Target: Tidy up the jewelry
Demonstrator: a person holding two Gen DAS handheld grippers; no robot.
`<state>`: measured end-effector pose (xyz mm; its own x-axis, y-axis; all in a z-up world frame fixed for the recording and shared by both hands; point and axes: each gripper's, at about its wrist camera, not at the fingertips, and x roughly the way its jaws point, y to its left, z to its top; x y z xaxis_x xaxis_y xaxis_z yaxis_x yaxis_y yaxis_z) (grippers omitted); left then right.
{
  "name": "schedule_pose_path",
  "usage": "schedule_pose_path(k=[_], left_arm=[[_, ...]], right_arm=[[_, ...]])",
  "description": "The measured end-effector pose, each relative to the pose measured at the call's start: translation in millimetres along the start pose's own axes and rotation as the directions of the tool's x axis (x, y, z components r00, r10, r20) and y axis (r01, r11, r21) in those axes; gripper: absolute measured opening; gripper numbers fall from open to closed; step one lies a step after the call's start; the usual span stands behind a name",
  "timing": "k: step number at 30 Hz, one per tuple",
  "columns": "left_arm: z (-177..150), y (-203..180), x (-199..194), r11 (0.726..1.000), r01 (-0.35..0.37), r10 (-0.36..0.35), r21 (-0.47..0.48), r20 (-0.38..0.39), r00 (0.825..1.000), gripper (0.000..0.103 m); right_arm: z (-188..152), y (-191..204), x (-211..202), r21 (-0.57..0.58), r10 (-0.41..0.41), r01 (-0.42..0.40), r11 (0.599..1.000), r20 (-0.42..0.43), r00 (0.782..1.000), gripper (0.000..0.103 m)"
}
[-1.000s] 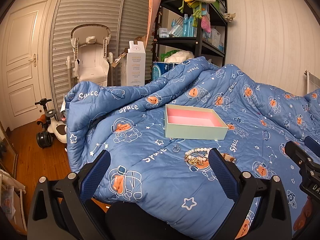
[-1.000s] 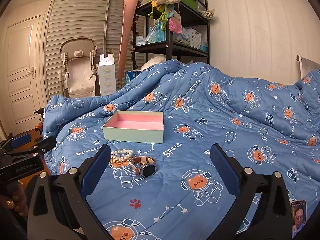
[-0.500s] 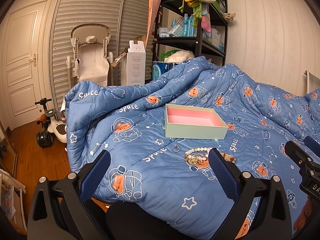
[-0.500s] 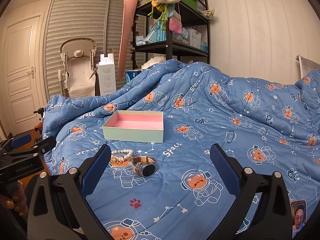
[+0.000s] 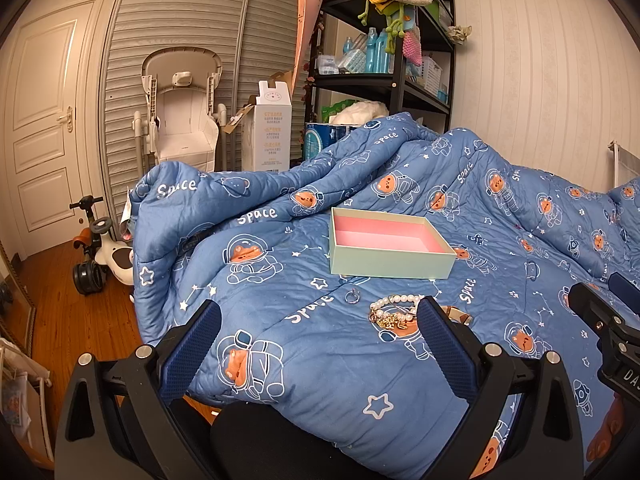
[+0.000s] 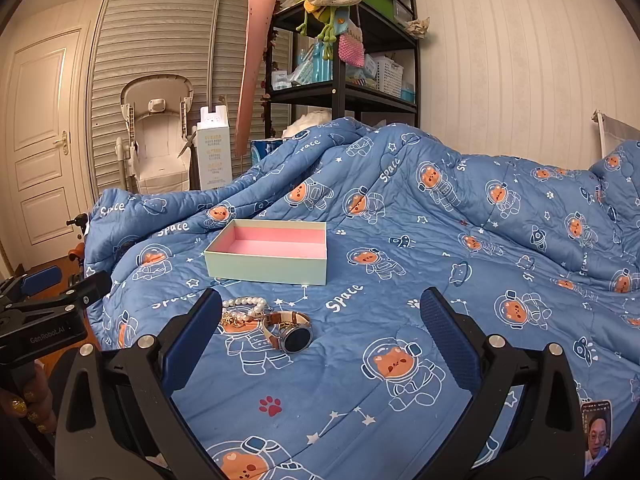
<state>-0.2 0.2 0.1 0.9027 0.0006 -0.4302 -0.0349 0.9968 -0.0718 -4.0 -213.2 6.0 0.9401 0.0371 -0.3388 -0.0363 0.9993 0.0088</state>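
Comparing with the earlier left wrist view, I find nothing moved: my left hand-held gripper remains spread wide and empty, ring and pearl bracelet on the quilt before the empty box.

Right wrist view: right hand-held gripper likewise open, unchanged; watch ungrasped. Organizing has not begun.

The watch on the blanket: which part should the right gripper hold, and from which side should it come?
Probably the band of the watch, from above. The band stands up in a loop behind the round face, so one finger could go inside the loop and one outside. The face lies tilted and looks smooth. The right gripper is open; the pearl bracelet lies close on the left.
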Motion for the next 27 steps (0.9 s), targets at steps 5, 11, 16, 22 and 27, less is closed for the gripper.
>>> schedule_pose_path(k=[5,11,16,22,27], left_arm=[[0.0,0.0,0.0,1.000,0.000,0.000,0.000,0.000,1.000,0.096],[0.0,0.0,0.1,1.000,0.000,0.000,0.000,-0.001,1.000,0.096],[0.0,0.0,0.1,1.000,0.000,0.000,0.000,-0.001,1.000,0.096],[0.0,0.0,0.0,1.000,0.000,0.000,-0.001,-0.001,1.000,0.096],[0.0,0.1,-0.3,1.000,0.000,0.000,-0.001,-0.003,1.000,0.096]], right_arm=[[-0.4,0.4,-0.5,-0.002,0.000,0.000,1.000,0.001,1.000,0.098],[-0.7,0.5,-0.8,-0.003,0.000,0.000,1.000,0.000,1.000,0.098],[-1.3,1.5,-0.5,-0.004,-0.001,0.001,1.000,-0.004,1.000,0.098],[-1.8,2.8,0.8,-0.007,0.000,0.000,1.000,-0.008,1.000,0.098],[-2.6,3.6,1.6,-0.008,-0.001,0.001,1.000,-0.011,1.000,0.098]])
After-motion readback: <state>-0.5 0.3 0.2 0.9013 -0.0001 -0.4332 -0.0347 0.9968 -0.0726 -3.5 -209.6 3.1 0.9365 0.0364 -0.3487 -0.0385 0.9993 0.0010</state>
